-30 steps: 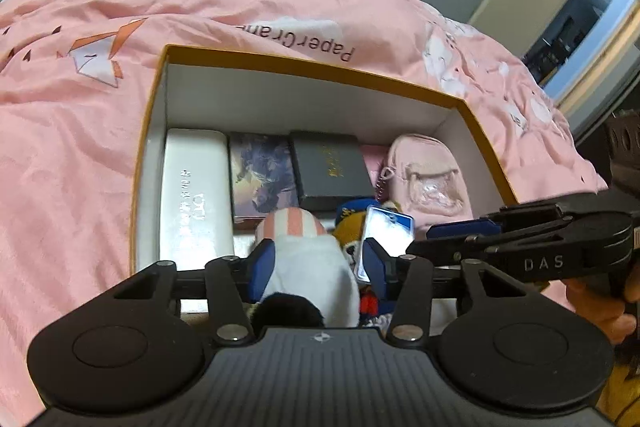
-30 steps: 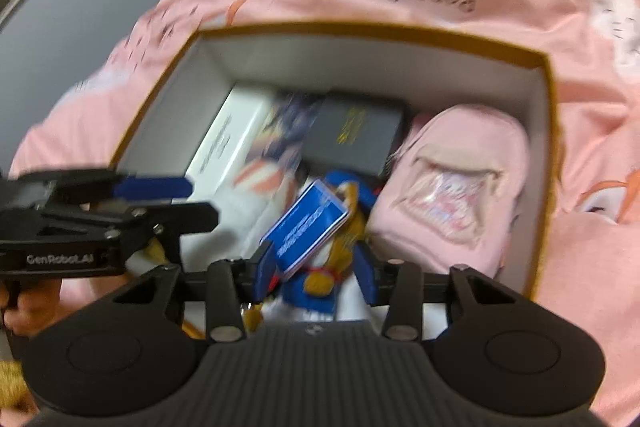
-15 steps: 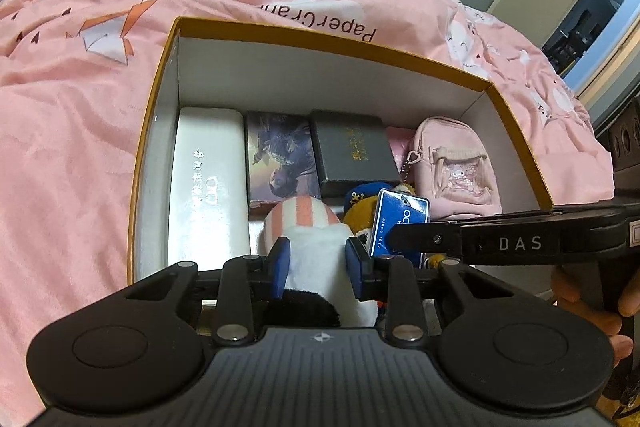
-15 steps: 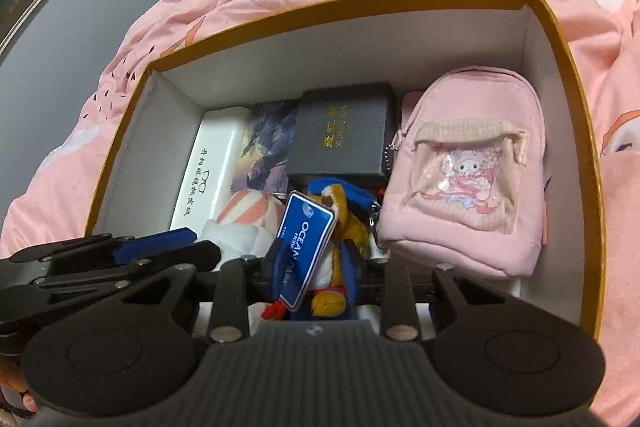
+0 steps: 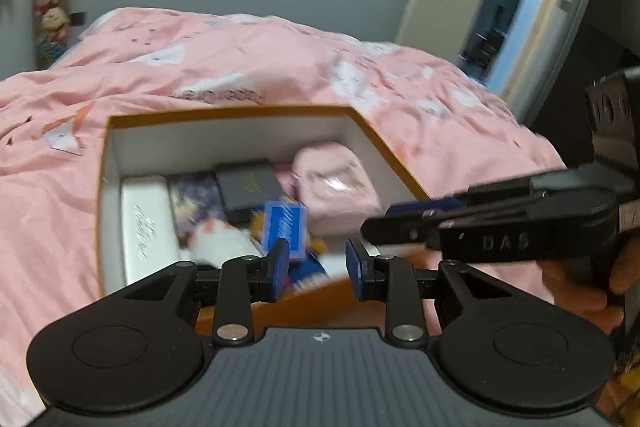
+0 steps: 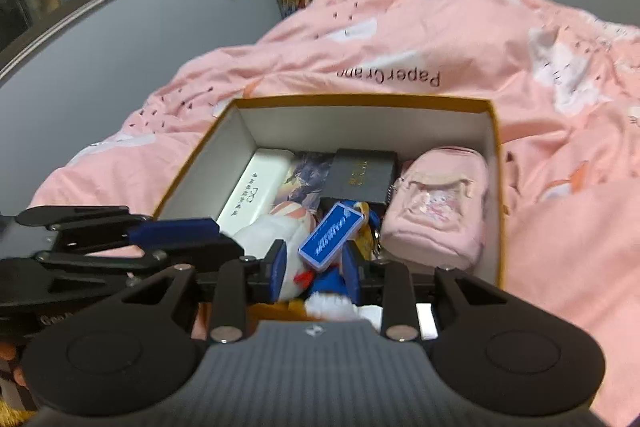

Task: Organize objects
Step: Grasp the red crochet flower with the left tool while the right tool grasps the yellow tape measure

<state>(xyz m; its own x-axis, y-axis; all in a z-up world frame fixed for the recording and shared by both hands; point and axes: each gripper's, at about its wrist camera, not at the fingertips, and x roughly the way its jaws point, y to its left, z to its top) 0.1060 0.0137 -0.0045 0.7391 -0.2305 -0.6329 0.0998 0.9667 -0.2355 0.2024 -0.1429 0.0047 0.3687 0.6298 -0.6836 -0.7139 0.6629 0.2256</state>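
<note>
My left tongs (image 5: 316, 269) are spread with nothing between them, above the near wall of the orange-rimmed box (image 6: 494, 163) on the pink bed (image 6: 568, 227). My right tongs (image 6: 314, 269) are parted around the blue-tagged plush keychain (image 6: 334, 239), beside the pink mini backpack (image 6: 438, 219).

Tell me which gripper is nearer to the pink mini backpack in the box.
Right. The right gripper sits at the box's near edge beside the pink mini backpack, its jaws around the blue plush. The left gripper is farther off toward the white plush side, jaws open.
</note>
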